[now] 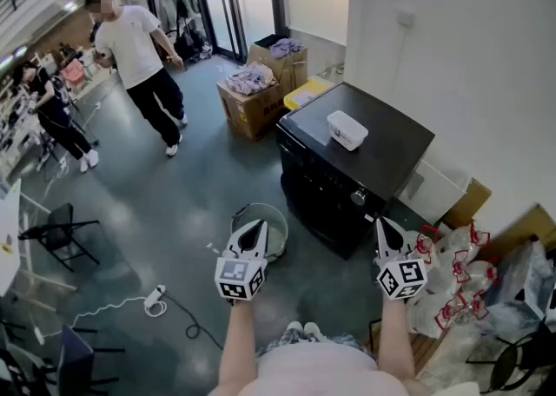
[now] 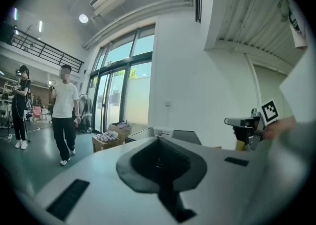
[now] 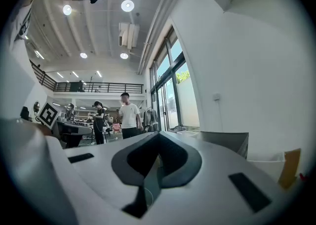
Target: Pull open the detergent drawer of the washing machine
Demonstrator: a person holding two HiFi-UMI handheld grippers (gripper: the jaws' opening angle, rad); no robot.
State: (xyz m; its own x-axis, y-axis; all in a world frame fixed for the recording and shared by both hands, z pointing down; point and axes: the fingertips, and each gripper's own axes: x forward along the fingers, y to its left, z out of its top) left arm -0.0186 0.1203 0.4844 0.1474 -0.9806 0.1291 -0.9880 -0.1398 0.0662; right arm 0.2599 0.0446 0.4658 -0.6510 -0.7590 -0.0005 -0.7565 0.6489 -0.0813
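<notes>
Both grippers are being held shut and empty. The jaws of the left gripper (image 1: 258,224) and of the right gripper (image 1: 380,222) are being pressed together with nothing between them, and both are being pointed about level, forward over the floor.

From the right gripper, the washing machine (image 1: 382,151) is lying just ahead and a little to the left. Its near front corner is close to the jaw tips but is not being touched. The front of the machine is being faced toward the left gripper's side. The control strip (image 1: 323,179) is running along the top edge of this front, away from the person, with a knob (image 1: 357,198) at its near end.

The detergent drawer cannot be made out clearly. It is judged to be sitting in this strip, beyond the knob, toward the far end. The right gripper is the nearer one to the strip. The pull, however, is being judged to go outward from the front, toward the left gripper's side, and neither gripper is being placed at the drawer yet.
</notes>
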